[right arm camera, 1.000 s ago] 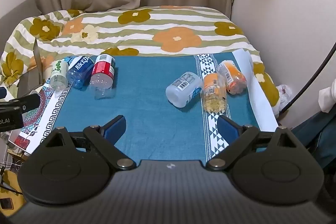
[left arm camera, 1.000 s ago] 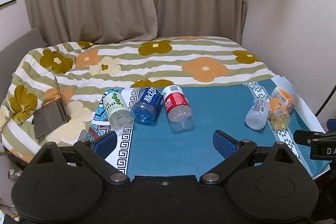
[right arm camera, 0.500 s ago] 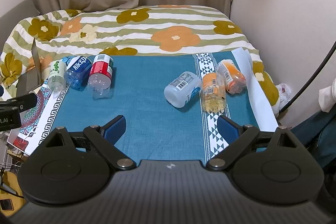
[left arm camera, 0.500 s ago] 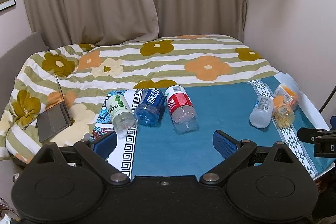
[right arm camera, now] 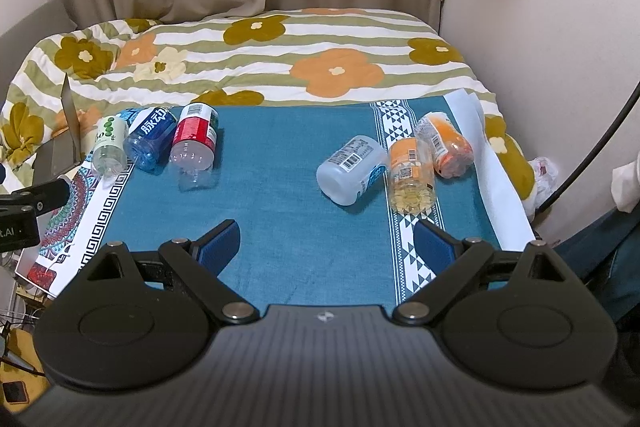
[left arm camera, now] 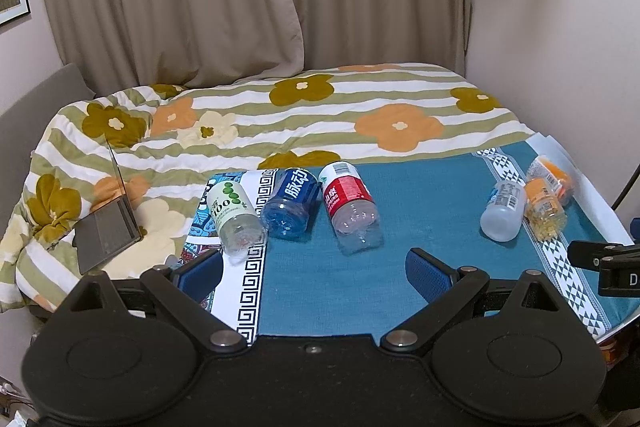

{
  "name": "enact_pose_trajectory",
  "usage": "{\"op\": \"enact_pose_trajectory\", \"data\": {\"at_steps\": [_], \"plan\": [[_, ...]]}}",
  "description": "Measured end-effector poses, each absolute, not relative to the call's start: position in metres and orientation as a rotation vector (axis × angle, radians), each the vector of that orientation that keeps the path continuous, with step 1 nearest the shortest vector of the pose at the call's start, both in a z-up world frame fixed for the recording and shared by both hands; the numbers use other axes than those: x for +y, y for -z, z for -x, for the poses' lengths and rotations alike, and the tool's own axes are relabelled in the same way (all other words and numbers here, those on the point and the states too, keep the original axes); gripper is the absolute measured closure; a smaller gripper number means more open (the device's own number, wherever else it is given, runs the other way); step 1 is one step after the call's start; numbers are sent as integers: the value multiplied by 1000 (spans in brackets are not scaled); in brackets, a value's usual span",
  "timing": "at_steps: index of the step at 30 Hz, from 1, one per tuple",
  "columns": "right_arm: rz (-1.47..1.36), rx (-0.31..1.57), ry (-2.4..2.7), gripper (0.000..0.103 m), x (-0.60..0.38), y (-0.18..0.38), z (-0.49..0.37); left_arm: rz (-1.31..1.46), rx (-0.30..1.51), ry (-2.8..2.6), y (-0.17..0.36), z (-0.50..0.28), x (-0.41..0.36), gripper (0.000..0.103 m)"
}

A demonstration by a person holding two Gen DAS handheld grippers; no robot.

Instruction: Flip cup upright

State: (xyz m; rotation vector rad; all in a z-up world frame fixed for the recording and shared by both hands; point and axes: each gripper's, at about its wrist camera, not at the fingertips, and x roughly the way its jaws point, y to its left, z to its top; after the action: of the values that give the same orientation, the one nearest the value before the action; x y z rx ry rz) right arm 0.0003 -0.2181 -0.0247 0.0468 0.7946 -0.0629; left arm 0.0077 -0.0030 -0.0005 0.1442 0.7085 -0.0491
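A: How do the fingers stand?

B: The left gripper [left arm camera: 314, 267] and right gripper [right arm camera: 326, 241] both hang spread apart, grasping nothing, above the teal cloth [right arm camera: 280, 219].

A: And the cups?

B: Six lie on their sides: green cup [left arm camera: 234, 213], blue cup [left arm camera: 292, 203] and red cup [left arm camera: 352, 207] together; white cup [right arm camera: 352, 169] and two orange cups [right arm camera: 412, 171] near the right edge.

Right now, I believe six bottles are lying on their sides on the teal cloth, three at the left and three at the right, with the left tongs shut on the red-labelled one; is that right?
Not quite: the left tongs are open and hold nothing, short of the red-labelled bottle, as the left wrist view shows. The rest stands: six bottles lie on their sides on the teal cloth, three left, three right.
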Motion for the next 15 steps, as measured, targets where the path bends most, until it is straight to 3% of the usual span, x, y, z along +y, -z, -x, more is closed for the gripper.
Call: {"op": "enact_pose_trajectory", "data": {"at_steps": [15], "plan": [[-46,796,63,0,-218,26,-1,-145,709,49,1,-8,-4,3]]}}
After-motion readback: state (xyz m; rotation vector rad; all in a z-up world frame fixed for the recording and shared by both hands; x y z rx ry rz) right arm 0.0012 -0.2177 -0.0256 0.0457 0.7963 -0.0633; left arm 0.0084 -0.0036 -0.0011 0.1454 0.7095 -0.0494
